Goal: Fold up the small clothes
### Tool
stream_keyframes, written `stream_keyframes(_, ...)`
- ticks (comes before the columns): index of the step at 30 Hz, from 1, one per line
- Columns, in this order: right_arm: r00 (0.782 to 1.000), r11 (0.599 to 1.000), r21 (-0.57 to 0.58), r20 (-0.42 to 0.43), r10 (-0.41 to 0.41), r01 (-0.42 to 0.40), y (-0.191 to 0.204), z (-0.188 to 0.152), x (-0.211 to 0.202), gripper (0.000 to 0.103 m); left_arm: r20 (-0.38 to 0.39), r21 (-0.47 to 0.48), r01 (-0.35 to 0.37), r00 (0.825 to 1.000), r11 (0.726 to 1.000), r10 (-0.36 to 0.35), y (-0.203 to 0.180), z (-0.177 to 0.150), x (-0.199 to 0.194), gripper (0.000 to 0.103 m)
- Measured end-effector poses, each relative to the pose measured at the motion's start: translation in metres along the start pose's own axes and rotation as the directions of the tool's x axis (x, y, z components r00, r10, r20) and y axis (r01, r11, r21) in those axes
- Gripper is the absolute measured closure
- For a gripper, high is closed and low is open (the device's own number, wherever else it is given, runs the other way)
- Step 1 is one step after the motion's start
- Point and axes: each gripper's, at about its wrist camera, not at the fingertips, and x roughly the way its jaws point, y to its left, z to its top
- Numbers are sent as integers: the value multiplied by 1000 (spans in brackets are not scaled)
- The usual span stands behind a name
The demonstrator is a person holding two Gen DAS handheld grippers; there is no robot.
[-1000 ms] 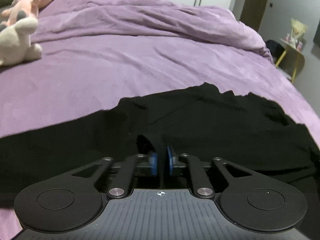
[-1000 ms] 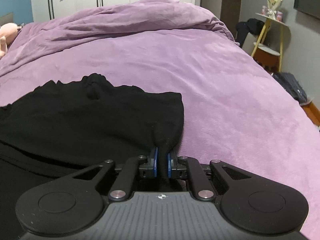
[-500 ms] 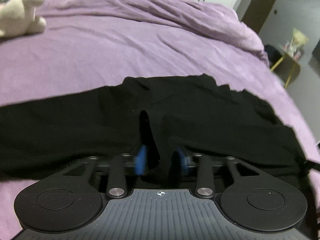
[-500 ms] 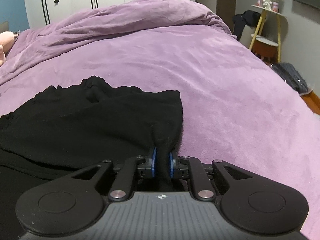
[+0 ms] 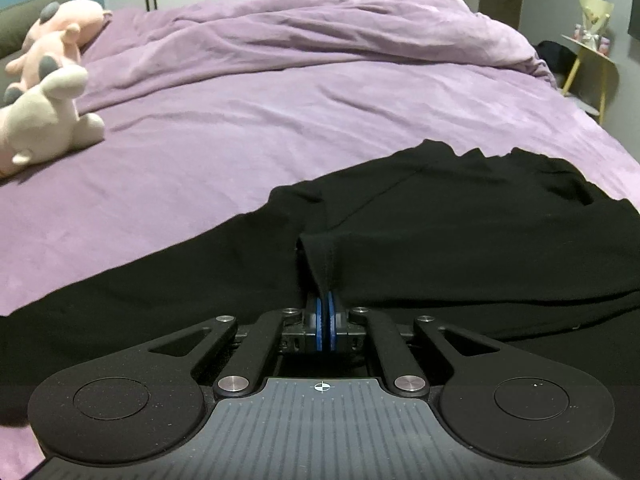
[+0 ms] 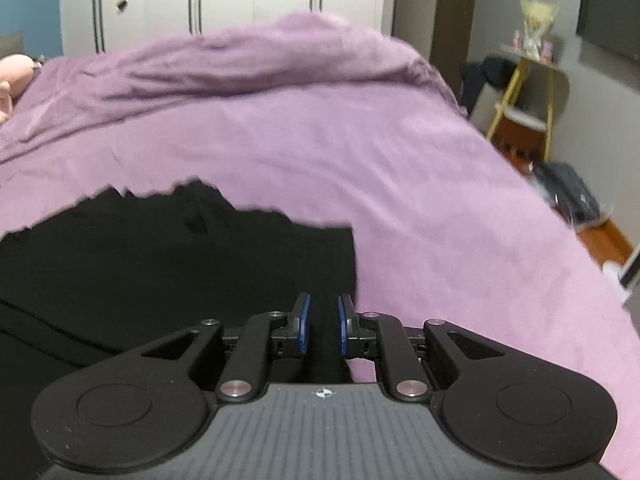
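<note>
A black garment (image 5: 460,232) lies spread on the purple bed (image 5: 280,120). My left gripper (image 5: 325,312) is shut on a pinched fold of the black garment, which rises just ahead of the blue pads. In the right wrist view the same garment (image 6: 160,264) lies at the left. My right gripper (image 6: 322,320) is open over the garment's right edge, with black cloth lying loose between the blue pads (image 6: 305,322).
A cream plush toy (image 5: 44,116) and a pink plush toy (image 5: 60,40) lie at the bed's far left. A bunched purple duvet (image 5: 340,28) runs along the back. A yellow-legged side table (image 6: 528,92) and a dark bag (image 6: 568,192) stand off the bed's right side.
My left gripper opened half a second ago and has shut again on a fold of the garment. My right gripper has opened and let go of the garment's edge.
</note>
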Motion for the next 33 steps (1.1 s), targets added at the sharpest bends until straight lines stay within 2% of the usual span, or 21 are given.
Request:
stream_keyframes(3, 997, 997, -38, -42, 64, -66, 22, -1, 12, 91, 1, 4, -5, 1000, 1000, 5, -1, 0, 1, 98)
stream_keyframes(7, 992, 993, -79, -95, 85, -93, 49, -14, 34, 91, -4, 2, -5, 1000, 1000, 5, 0, -1, 5, 98)
stream_keyframes(18, 998, 990, -136, -63, 18, -27, 59, -20, 53, 92, -14, -7, -10, 1000, 1000, 10, 5, -3, 17, 97)
stream_keyframes(22, 998, 990, -142, -66, 15, -25, 61, -20, 43, 91, -19, -6, -28, 999, 1000, 28, 3, -4, 17, 94)
stream_keyframes(25, 998, 994, -97, -39, 48, -52, 56, -27, 24, 91, -18, -6, -35, 999, 999, 35, 0, -5, 12, 86)
stream_keyframes(27, 998, 994, -94, -52, 47, -52, 54, -39, 21, 91, -23, -20, -30, 999, 999, 30, 0, -7, 10, 67)
stream_keyframes(30, 999, 988, -150, -27, 36, -40, 57, -47, 20, 91, -29, -44, -38, 999, 998, 37, 3, -10, 14, 53)
stream_keyframes(33, 997, 989, -142, -69, 20, -29, 59, -37, 21, 91, -33, -134, -18, 999, 991, 14, 16, -9, 11, 52)
